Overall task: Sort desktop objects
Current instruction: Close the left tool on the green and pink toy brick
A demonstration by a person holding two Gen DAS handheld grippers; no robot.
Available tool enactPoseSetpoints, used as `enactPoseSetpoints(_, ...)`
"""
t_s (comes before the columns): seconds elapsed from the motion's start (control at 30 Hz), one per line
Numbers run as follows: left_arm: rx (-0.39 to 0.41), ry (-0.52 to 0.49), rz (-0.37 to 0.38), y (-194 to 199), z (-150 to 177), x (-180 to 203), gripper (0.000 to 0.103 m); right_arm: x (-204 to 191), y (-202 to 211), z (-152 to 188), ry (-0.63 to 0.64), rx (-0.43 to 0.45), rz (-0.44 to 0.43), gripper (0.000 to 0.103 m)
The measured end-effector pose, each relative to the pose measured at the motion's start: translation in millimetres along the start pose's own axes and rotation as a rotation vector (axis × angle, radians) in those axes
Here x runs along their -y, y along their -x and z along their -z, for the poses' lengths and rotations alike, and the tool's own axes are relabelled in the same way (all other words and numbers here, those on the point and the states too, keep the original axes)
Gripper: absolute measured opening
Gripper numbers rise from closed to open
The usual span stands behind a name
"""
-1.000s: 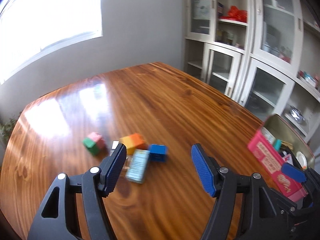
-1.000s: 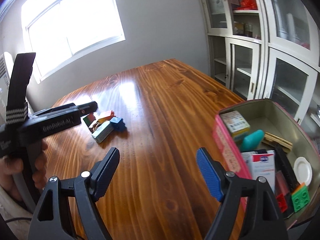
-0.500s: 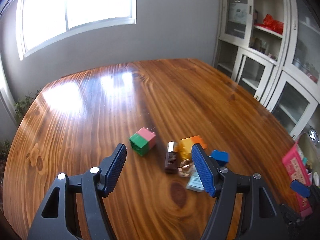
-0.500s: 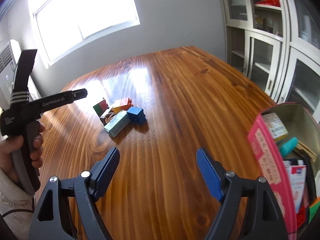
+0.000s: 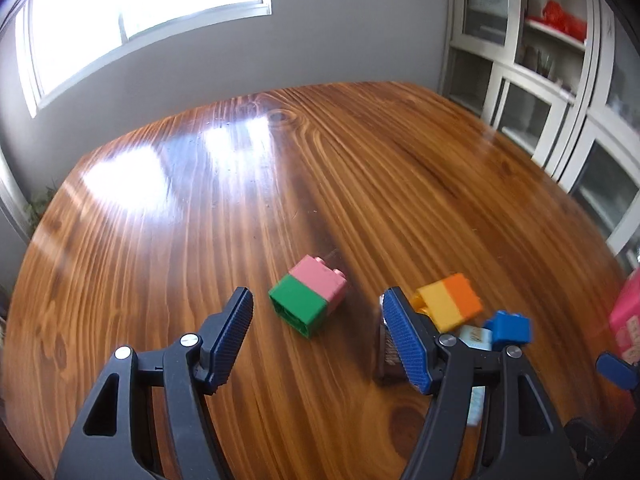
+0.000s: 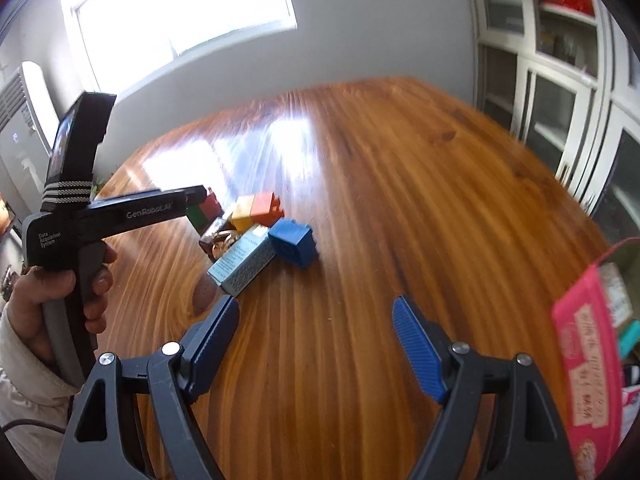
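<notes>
A pink-and-green block (image 5: 308, 300) lies on the wooden table (image 5: 280, 184) ahead of the left gripper (image 5: 316, 336), jaws spread, empty. Its right finger (image 5: 406, 346) hides part of a dark, blurry item. The right gripper (image 6: 316, 342) is spread, empty; the pink box (image 6: 588, 376) is cut off.

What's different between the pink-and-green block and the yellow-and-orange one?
The pink-and-green block lies apart from the pile, centred between the left gripper's open fingers; the yellow-and-orange block sits in the cluster beside the blue block, beyond the right finger. Their colours differ. Both are two-tone stacked toy bricks tipped on their sides.
</notes>
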State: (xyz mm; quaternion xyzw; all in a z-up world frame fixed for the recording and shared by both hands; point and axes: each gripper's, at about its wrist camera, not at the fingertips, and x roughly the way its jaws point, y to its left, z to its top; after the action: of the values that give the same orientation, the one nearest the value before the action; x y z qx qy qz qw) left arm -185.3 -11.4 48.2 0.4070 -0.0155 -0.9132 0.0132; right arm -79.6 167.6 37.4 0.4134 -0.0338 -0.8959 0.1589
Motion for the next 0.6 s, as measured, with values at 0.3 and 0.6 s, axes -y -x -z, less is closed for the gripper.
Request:
enactPoseSetpoints(0.3,-0.006,-0.041,0.018,-30,-17,-5,0.071,-12,-23,-24,0.028,0.009,-0.007,0.082)
enactPoseSetpoints(0.6,-0.045,-0.083,0.008,-56,-19,-2,0.071,0,-45,-34,-0.011,-0.014,-0.006,0.082)
